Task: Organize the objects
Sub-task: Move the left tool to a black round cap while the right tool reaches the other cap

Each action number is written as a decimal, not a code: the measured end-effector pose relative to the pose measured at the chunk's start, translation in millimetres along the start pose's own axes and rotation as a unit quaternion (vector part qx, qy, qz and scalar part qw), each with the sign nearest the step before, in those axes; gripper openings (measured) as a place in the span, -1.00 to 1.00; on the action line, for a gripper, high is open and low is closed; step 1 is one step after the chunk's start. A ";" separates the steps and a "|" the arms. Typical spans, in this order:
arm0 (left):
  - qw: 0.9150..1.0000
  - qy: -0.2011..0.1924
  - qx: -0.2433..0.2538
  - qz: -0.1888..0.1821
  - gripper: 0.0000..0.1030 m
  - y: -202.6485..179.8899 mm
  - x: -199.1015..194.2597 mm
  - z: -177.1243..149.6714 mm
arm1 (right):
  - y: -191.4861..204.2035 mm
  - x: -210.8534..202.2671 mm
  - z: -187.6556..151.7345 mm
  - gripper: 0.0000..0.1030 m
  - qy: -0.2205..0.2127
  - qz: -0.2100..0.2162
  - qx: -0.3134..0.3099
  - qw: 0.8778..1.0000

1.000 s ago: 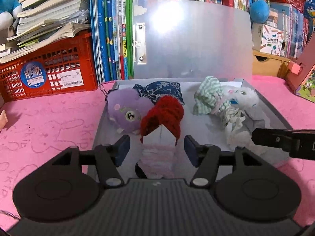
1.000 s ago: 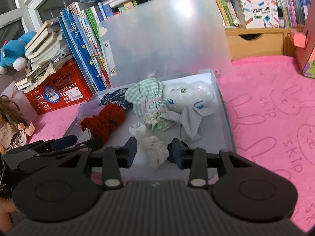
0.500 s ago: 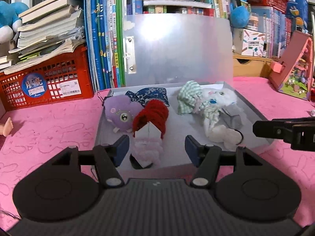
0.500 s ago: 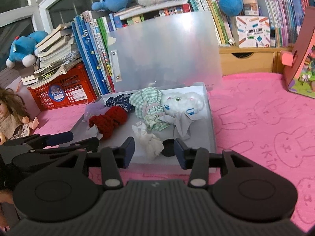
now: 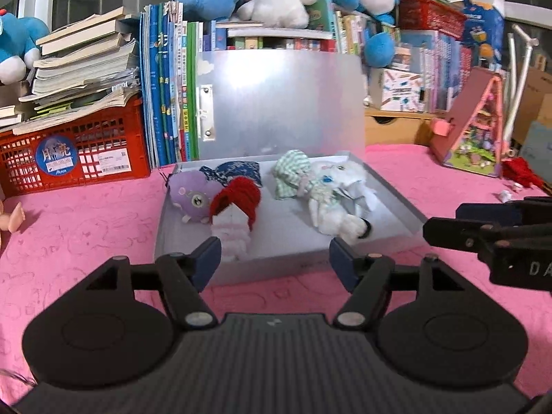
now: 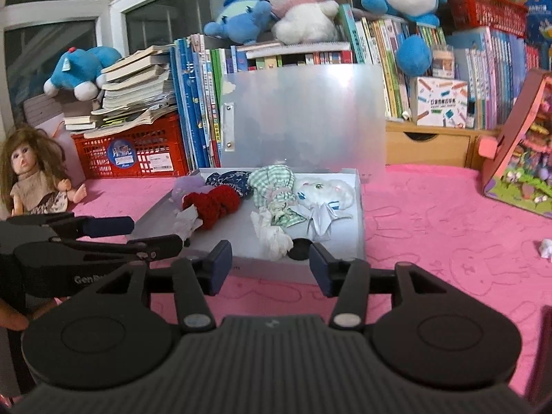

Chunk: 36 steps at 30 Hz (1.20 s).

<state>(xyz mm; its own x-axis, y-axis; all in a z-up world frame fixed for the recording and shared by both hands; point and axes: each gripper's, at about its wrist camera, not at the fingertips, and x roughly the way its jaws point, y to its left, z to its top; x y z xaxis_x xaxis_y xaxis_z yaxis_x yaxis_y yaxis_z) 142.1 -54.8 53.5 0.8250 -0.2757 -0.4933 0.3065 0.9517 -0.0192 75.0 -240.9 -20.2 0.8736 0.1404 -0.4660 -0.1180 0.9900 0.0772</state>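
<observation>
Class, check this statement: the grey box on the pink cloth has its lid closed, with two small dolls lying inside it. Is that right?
Not quite. The lid is open, standing upright behind the grey box; the right wrist view shows it plainly. The rest holds: the red-haired doll and the white doll lie inside, on the pink cloth.

My grey box [image 5: 396, 193] sits on the pink cloth with its frosted lid [image 5: 279, 103] standing upright at the back. Inside on the left, the purple plush [image 5: 189, 198] lies on its side, touching the red-haired doll [image 5: 238, 203], whose pale body points to the near edge. A blue patterned cloth [image 5: 238, 170] is bunched behind them. On the right, the white plush [image 5: 339, 179] lies flat against a green checked dress [image 5: 291, 174].
</observation>
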 end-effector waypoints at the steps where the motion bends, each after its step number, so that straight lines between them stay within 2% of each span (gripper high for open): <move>1: 1.000 -0.001 0.000 -0.004 0.44 -1.1 -4.9 -2.9 | 1.4 -4.7 -3.3 0.31 -0.003 -0.003 -0.005 1.000; 10: 0.999 -0.001 0.012 -0.037 0.51 -15.8 -43.7 -39.2 | 6.8 -46.2 -42.7 0.34 -0.007 -0.029 -0.024 0.999; 18: 0.995 0.026 0.043 -0.088 0.63 -35.5 -64.6 -74.3 | 12.5 -78.3 -79.4 0.42 0.006 -0.049 -0.053 0.997; 25: 0.991 0.038 0.068 -0.111 0.66 -48.1 -77.3 -96.2 | 14.6 -103.7 -108.0 0.44 0.026 -0.028 -0.079 0.996; 29: 0.990 0.047 0.076 -0.112 0.66 -50.3 -78.3 -102.7 | 16.6 -108.9 -118.8 0.43 0.043 -0.006 -0.093 0.995; 34: 0.990 0.050 0.076 -0.112 0.66 -49.5 -78.0 -103.9 | 21.9 -108.9 -123.9 0.20 0.045 0.022 -0.091 0.995; 36: 0.989 0.050 0.077 -0.114 0.66 -49.7 -78.0 -104.8 | 24.7 -106.0 -124.5 -0.10 0.044 0.017 -0.092 0.995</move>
<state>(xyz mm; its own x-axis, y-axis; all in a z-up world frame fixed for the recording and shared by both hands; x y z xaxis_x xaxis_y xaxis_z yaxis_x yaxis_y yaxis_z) 12.7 -66.4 1.8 0.6774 -0.4585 -0.5752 0.5542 0.8323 -0.0108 -79.3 -229.8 -78.7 0.8239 0.1672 -0.5415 -0.2387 0.9690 -0.0640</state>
